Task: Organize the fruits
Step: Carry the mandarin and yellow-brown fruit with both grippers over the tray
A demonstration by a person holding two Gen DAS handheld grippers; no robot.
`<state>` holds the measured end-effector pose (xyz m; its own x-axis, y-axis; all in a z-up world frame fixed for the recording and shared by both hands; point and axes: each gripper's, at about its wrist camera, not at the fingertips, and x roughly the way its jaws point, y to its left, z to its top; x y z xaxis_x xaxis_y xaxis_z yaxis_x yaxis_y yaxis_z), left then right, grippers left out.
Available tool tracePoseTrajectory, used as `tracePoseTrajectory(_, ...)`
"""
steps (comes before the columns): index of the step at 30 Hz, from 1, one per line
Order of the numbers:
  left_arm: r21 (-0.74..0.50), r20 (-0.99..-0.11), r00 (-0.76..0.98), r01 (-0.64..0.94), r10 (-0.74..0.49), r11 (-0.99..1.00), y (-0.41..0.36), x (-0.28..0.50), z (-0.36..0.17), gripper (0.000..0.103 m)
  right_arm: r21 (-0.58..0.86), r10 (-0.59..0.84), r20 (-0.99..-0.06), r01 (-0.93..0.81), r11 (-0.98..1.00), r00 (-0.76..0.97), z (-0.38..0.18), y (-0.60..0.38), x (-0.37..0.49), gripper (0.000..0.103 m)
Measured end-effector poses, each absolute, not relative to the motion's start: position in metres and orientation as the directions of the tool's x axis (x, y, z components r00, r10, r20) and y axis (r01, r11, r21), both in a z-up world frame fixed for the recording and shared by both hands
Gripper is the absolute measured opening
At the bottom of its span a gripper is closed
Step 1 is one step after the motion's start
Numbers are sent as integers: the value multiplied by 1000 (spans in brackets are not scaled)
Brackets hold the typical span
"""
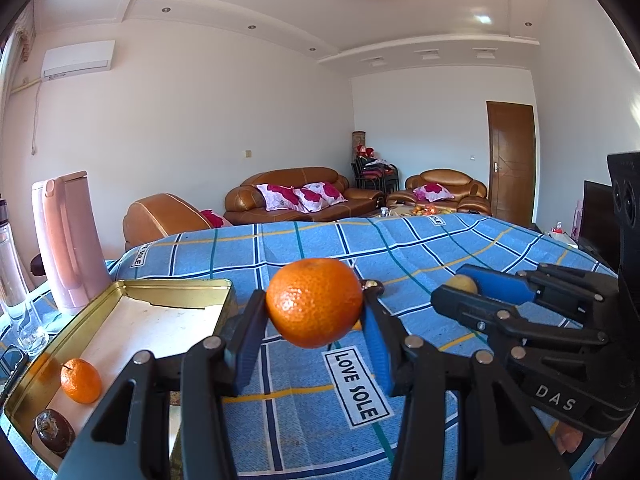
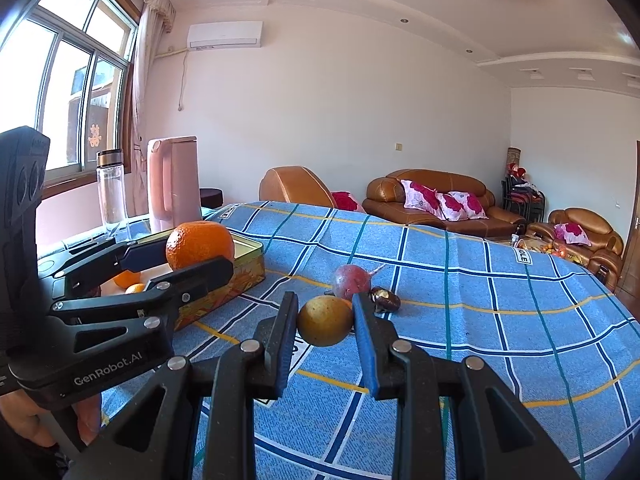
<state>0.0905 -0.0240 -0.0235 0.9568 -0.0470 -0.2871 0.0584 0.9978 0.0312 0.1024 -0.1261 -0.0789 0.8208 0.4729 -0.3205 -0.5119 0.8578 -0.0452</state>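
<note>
My left gripper (image 1: pixel 314 306) is shut on a large orange (image 1: pixel 314 303), held above the blue checked cloth just right of the gold tin (image 1: pixel 176 286). The same orange (image 2: pixel 199 243) shows in the right wrist view beside the tin (image 2: pixel 244 266). Inside the tin lie a small orange (image 1: pixel 80 380) and a dark brown fruit (image 1: pixel 53 429). My right gripper (image 2: pixel 325 320) is shut on a yellow round fruit (image 2: pixel 325 320), seen small as the yellow fruit (image 1: pixel 462 283) in the left wrist view. A purple-red fruit (image 2: pixel 351 280) and a dark brown fruit (image 2: pixel 385 299) rest on the cloth beyond it.
A pink kettle (image 1: pixel 68 240) and a clear glass bottle (image 2: pixel 110 190) stand behind the tin on the left. The blue checked cloth (image 2: pixel 480 300) covers the table. Brown sofas (image 1: pixel 300 194) stand beyond the far edge.
</note>
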Motion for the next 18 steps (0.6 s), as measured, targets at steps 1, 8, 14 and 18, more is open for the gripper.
tracePoseTrajectory(1,30,-287,957,56,-45,998,-23,90,-23,48,-46,475,-321,-514,856,820,-79,-125,102,30)
tracePoseTrajectory(8,25,-294,956,33,-24,999,-12,85,-23,48,-43,495,-327,-536,843,805,-79,-115,100,30)
tracePoseTrajectory(14,26,-297,955,6,2,1000,1,79,-24,48,-59,514,-336,-562,825,789,-80,-99,97,30)
tracePoseTrajectory(18,14,-297,955,-7,11,1000,12,75,-23,48,-63,525,-341,-577,815,780,-80,-90,96,30)
